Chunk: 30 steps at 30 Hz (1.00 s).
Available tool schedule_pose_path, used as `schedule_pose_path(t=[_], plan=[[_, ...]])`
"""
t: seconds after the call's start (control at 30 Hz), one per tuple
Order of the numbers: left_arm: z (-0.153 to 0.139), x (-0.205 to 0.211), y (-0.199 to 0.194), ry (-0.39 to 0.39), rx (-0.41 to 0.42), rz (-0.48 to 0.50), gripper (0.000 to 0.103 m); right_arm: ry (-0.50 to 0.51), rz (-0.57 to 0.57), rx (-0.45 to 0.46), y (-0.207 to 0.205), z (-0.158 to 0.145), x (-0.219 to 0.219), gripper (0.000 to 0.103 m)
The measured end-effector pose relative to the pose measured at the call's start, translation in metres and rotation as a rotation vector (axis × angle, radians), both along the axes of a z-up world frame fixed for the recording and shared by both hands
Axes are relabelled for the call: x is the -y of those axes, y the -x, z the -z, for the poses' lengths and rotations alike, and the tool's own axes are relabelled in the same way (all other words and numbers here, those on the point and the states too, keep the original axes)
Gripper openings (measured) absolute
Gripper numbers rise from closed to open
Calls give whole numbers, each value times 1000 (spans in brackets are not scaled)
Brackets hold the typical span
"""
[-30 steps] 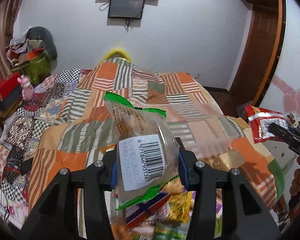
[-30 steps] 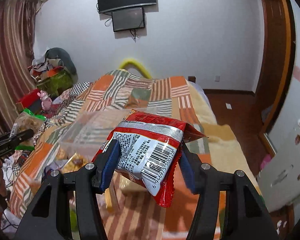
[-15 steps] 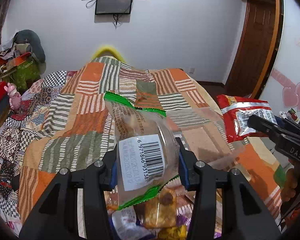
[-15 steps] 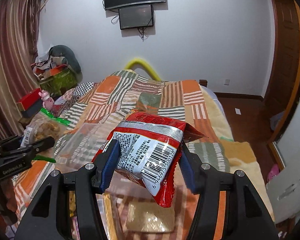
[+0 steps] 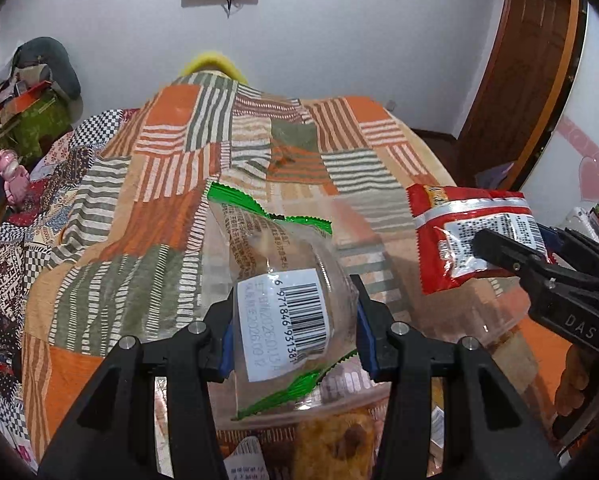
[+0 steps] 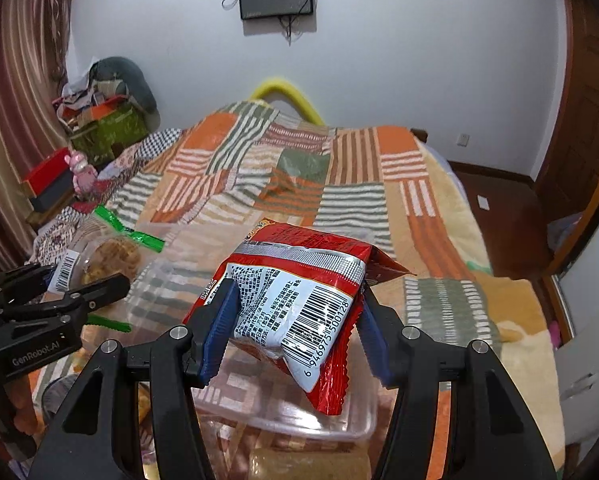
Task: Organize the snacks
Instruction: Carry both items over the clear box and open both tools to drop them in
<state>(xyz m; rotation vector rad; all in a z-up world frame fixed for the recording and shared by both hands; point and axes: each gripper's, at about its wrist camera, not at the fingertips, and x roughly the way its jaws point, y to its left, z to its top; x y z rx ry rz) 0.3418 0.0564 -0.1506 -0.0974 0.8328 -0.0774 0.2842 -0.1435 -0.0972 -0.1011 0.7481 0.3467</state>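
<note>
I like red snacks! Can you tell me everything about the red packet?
The red packet is a shiny, crinkly foil pouch with a silver band, a zigzag cut edge and a white back panel of small print and a barcode. It looks puffed and sealed. The right gripper pinches it between blue pads on both sides, holding it tilted in the air above a clear plastic tub on the bed. Nothing else touches it.

Left gripper [image 5: 293, 332] holds a cake packet [image 5: 283, 296] above a clear bin [image 6: 299, 412] on the bed [image 6: 439, 216]. Right gripper [image 6: 295, 328] holds a snack bag [image 6: 299, 300] to its right, over the same bin. More snacks [image 5: 331, 444] lie below, in front.
</note>
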Motion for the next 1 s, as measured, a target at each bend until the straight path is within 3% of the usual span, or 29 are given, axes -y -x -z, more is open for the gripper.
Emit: schedule_pose_path(t=[0.43,0.77,1.0], plan=[[9,2,-9,-26,-25,-4,50,23,-48,-77,-6,13,-6,54],[-28,-6,23,-29,58,-3,54,4,-45,-67,8,-2,7,57],[-51,-19,66,-64,97,-12,64,1,-31,-16,32,-22,19,63]])
